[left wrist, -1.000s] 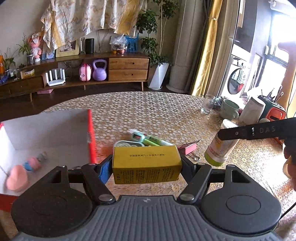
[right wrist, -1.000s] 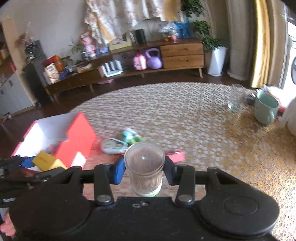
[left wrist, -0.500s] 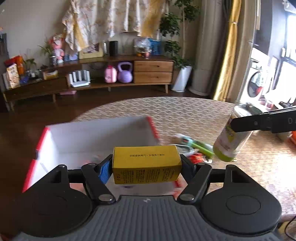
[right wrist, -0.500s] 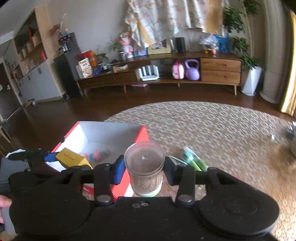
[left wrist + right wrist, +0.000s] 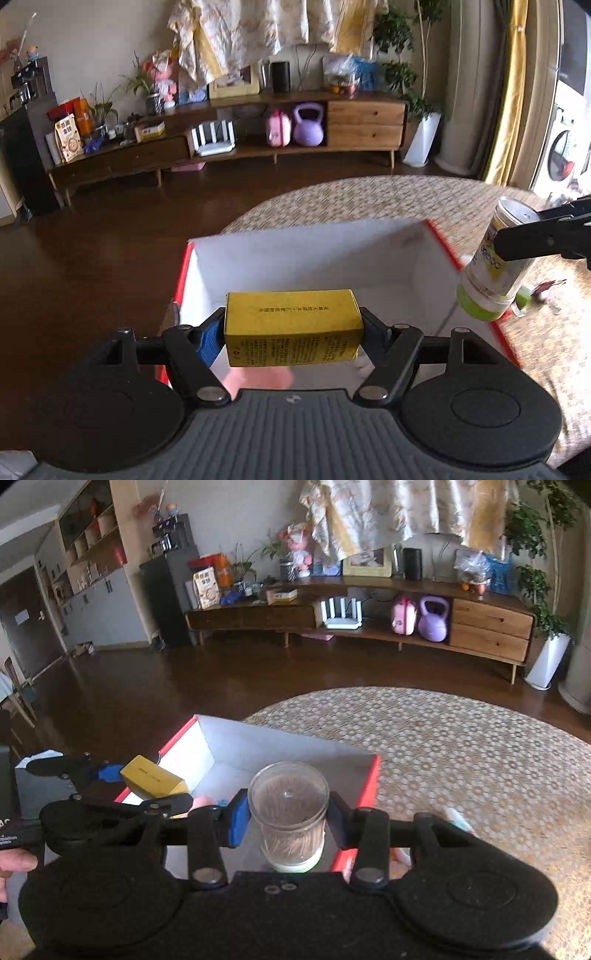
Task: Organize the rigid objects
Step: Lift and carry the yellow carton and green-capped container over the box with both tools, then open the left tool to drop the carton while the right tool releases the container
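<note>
setting: a home living room. indicators: long low wooden sideboard [image 5: 369, 616] with drawers, framed picture [image 5: 366, 563], potted plants [image 5: 550, 624], purple kettlebell [image 5: 433, 618], dark wood floor [image 5: 184, 686], washing machine [image 5: 561, 155] beside yellow curtains [image 5: 506, 92], round table [image 5: 461, 746] with patterned cloth.

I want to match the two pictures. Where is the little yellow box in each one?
Left wrist view: the yellow box is low in the middle, clamped in the left claw over the red and white box.
Right wrist view: the same yellow box is at the left, over that box's left edge.
Shared landmark: the purple kettlebell on the wooden shelf.
</note>
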Action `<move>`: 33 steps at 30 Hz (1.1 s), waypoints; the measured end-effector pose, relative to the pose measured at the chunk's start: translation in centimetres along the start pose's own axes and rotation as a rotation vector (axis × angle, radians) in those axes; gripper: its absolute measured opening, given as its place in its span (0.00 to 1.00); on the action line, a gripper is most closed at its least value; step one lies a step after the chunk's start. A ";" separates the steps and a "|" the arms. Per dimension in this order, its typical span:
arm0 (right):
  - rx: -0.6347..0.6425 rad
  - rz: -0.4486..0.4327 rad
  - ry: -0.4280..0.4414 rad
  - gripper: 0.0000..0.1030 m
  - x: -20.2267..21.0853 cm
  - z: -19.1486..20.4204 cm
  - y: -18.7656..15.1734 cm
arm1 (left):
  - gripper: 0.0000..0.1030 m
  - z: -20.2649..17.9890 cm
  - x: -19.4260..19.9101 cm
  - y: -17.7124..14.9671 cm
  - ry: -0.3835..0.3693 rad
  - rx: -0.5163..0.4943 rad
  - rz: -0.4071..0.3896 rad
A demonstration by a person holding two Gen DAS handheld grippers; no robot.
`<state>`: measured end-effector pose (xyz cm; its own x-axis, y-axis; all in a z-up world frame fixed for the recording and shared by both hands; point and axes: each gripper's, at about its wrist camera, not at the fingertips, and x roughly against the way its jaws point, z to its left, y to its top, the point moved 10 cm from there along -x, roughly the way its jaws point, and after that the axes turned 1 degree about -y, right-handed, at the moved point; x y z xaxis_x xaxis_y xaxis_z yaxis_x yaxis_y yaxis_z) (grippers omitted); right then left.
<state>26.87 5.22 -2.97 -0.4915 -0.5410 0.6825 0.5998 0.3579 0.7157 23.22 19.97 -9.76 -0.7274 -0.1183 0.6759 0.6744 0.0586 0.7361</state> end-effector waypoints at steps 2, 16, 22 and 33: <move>0.014 0.017 -0.008 0.41 -1.5 0.5 0.0 | 0.71 1.0 -0.8 -0.5 0.001 -0.001 0.026; 0.113 0.110 -0.091 0.41 -10.1 0.9 -1.2 | 0.71 2.4 -6.8 -2.4 -0.007 -0.038 0.148; 0.126 0.150 -0.090 0.41 -12.1 1.5 -1.9 | 0.71 2.1 -7.8 -3.3 -0.018 -0.063 0.209; 0.105 0.176 -0.083 0.43 -12.4 1.7 -2.9 | 0.71 1.5 -8.5 -3.9 0.037 -0.155 0.280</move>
<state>30.17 12.21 -13.23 -0.4381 -0.4000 0.8050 0.6142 0.5207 0.5930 26.62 22.24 -18.35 -0.5077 -0.1548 0.8475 0.8610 -0.0576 0.5053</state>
